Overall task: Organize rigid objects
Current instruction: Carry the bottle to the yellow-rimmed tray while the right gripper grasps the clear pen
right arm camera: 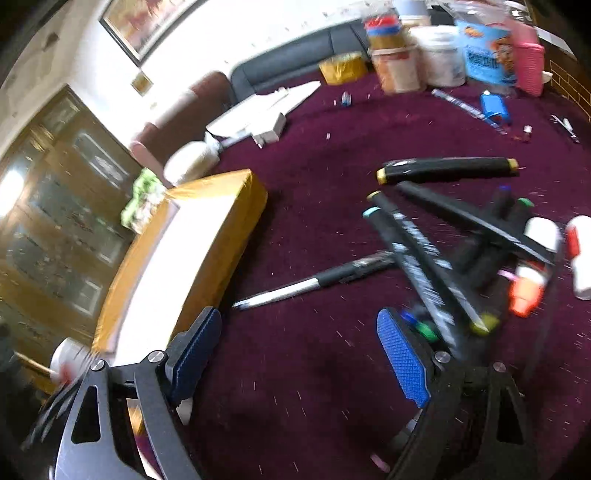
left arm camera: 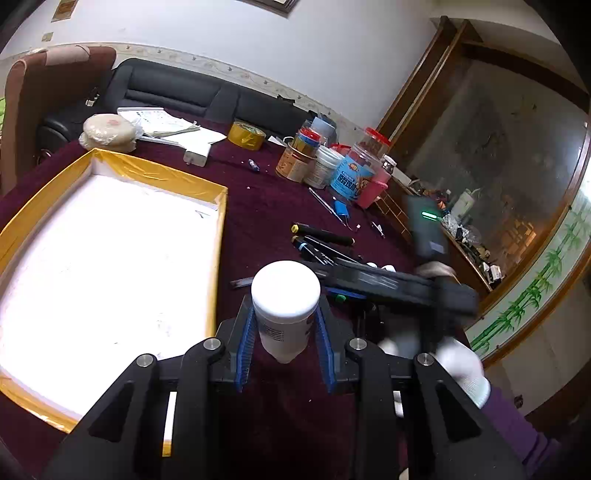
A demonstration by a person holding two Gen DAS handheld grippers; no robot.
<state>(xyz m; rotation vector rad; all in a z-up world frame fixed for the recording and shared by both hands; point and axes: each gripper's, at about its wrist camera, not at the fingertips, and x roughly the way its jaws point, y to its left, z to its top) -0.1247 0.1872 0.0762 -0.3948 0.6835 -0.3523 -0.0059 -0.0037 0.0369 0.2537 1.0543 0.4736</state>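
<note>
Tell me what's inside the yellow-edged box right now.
The yellow-edged box shows only a bare white lining, with faint marks. The left tool, shut on the white bottle, covers its near right corner, and glare washes out much of the floor.

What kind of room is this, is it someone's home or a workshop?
Most likely a home living room. A black sofa runs along the wall behind a table with a maroon cloth, a framed picture hangs above, and household jars and marker pens clutter the tabletop.
</note>
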